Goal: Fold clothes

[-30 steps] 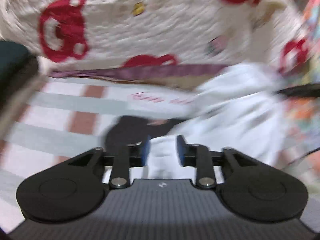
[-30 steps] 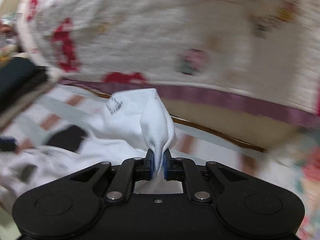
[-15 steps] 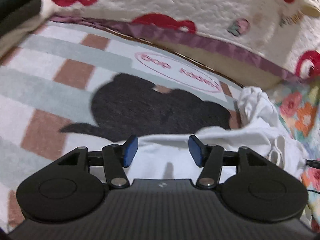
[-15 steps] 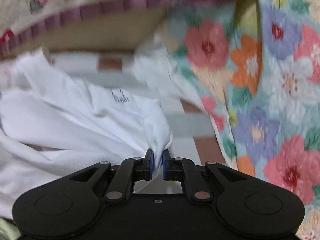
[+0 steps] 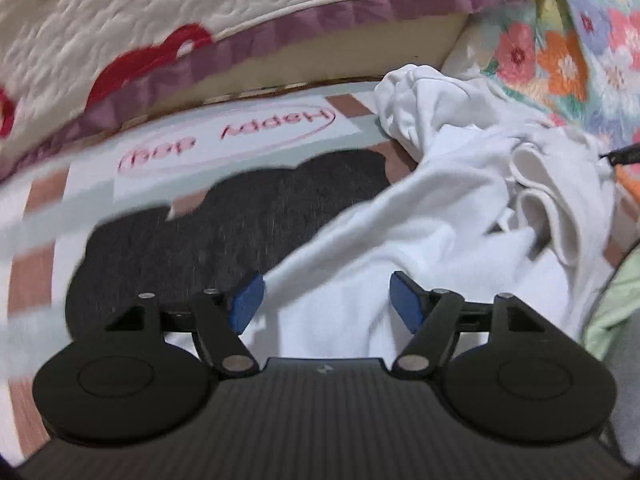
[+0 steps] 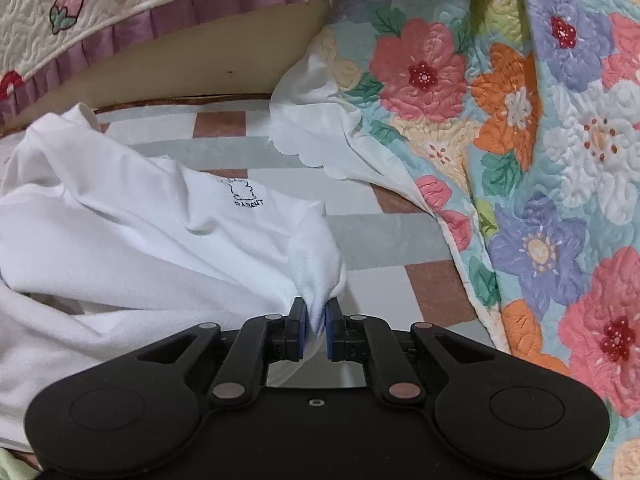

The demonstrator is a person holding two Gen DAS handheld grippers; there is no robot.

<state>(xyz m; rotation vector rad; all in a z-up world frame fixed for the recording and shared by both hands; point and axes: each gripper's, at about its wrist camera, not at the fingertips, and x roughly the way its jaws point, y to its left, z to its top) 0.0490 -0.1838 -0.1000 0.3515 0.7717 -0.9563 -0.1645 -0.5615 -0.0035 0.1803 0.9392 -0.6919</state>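
Note:
A white garment (image 5: pixel 452 216) lies crumpled on a checked mat (image 5: pixel 48 276). In the right wrist view the garment (image 6: pixel 132 232) spreads to the left and shows a small black printed logo (image 6: pixel 244 194). My right gripper (image 6: pixel 315 322) is shut on a bunched edge of this garment, low over the mat. My left gripper (image 5: pixel 326 300) is open, its blue pads (image 5: pixel 248 300) wide apart, with white cloth lying between and under them. A dark bear-shaped patch (image 5: pixel 240 216) on the mat lies left of the cloth.
A cream quilt with red prints and a purple frill (image 5: pixel 280 28) hangs along the back. A floral quilt (image 6: pixel 540 160) covers the right side, with a white scalloped cloth (image 6: pixel 320 128) at its edge. A pale green cloth (image 5: pixel 616 300) shows at far right.
My left gripper opened wider and moved right over the white garment. My right gripper stayed shut on the garment's edge and its view steadied low over the mat.

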